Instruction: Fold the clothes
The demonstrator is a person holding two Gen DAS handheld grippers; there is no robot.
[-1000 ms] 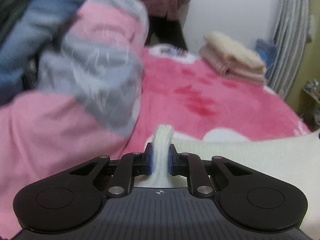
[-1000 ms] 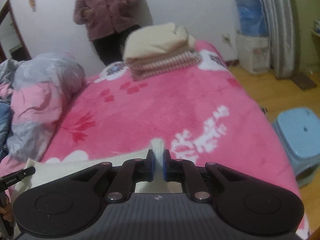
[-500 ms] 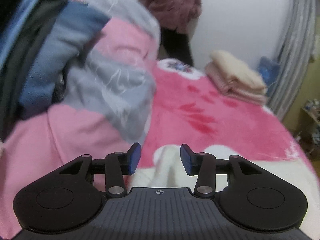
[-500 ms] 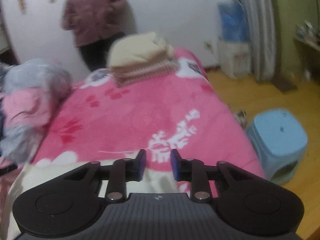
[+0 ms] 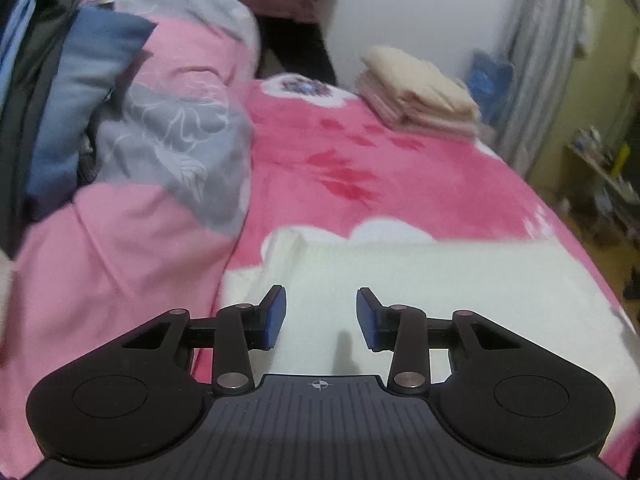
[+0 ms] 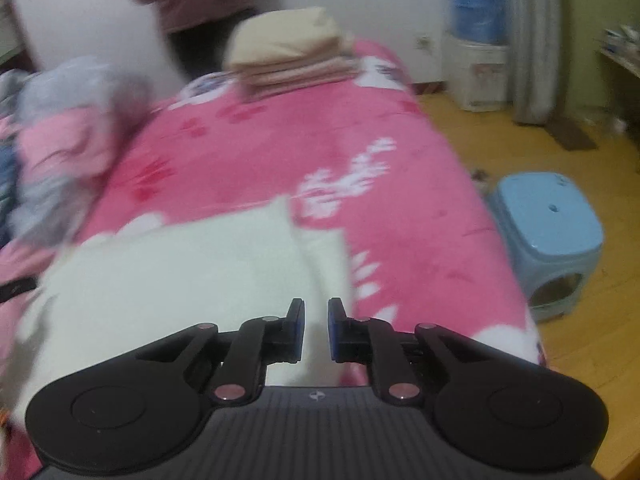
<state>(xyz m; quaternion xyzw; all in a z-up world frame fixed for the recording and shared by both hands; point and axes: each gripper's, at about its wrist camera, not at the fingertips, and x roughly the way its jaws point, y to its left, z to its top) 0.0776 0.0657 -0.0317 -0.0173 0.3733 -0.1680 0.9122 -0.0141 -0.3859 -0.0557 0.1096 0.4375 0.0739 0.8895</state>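
A cream-white garment [image 5: 420, 276] lies spread flat on the pink bed cover [image 5: 360, 176], near the bed's front edge. My left gripper [image 5: 320, 318] is open and empty, just above the garment's left part. In the right wrist view the same garment [image 6: 168, 272] lies flat with a folded flap at its right side. My right gripper [image 6: 316, 330] is open with a narrow gap and empty, above the garment's right edge.
A stack of folded cream and pink clothes [image 5: 416, 92] sits at the bed's far end, also in the right wrist view [image 6: 288, 52]. A heap of pink, grey and blue bedding and clothes [image 5: 120, 120] fills the left. A person [image 6: 192, 8] stands by the wall. A blue stool [image 6: 548, 236] stands on the floor at right.
Both grippers were shut on the cream garment one second ago. They have opened, let it go, and pulled back; the garment now lies flat on the bed.
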